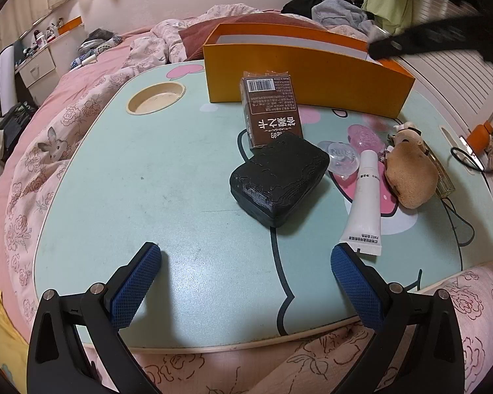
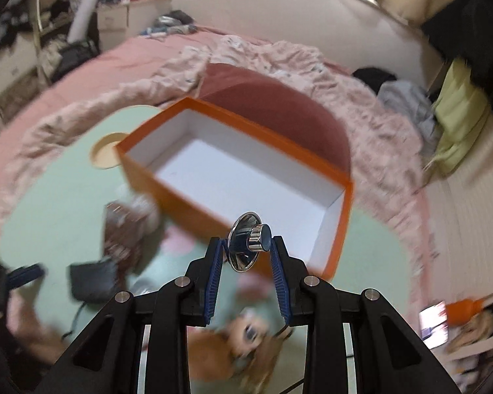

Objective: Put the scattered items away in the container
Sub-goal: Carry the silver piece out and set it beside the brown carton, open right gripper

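Right gripper [image 2: 246, 246]: jaws pinching a shiny metal knob [image 2: 249, 241], held above the tabletop. Orange box [image 2: 236, 177]: open, empty, at 12 o'clock, just beyond. Left gripper [image 1: 246, 256]: jaws spread, empty, farther off.

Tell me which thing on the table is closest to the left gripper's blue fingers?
The white tube. Its crimped end lies right beside the left gripper's fingers, while the black case and brown box sit farther off.

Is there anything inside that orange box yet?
No, the right wrist view looks straight into the orange box and only its bare white floor and walls show.
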